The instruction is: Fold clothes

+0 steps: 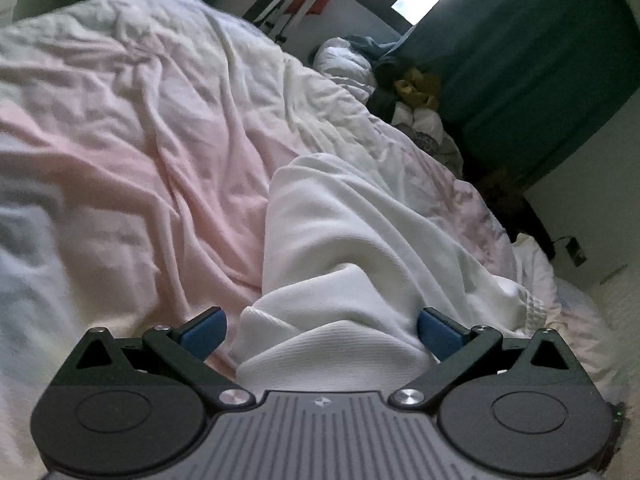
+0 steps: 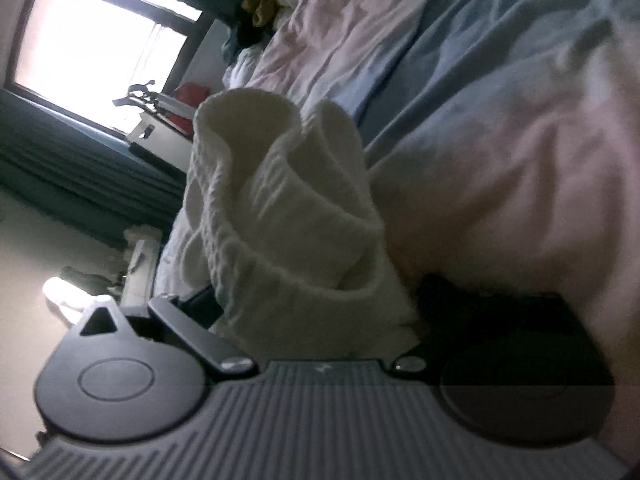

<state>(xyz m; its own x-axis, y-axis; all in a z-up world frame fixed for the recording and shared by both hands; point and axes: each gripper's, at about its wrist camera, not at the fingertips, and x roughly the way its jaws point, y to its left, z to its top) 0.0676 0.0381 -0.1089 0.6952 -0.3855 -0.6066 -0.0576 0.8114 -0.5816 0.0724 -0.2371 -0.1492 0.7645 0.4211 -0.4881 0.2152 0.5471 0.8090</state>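
The bed point(image 1: 140, 128) under its pink duvet carries your white knit garment point(image 1: 360, 240): soft, light, limp, bunched. Take it by a ribbed edge. Left tongs point(image 1: 322, 330) stand apart, straddling a fold. Right tongs point(image 2: 316, 304): fabric hides them; you cannot tell.

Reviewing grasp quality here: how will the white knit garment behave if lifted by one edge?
Probably floppy: the white knit garment already sags in loose folds. Its ribbed weave looks thick, so likely grippy, not slippery. It drapes over the pink bedding, so it may drag.

Bright window point(image 2: 100, 48), teal curtains point(image 1: 520, 80)
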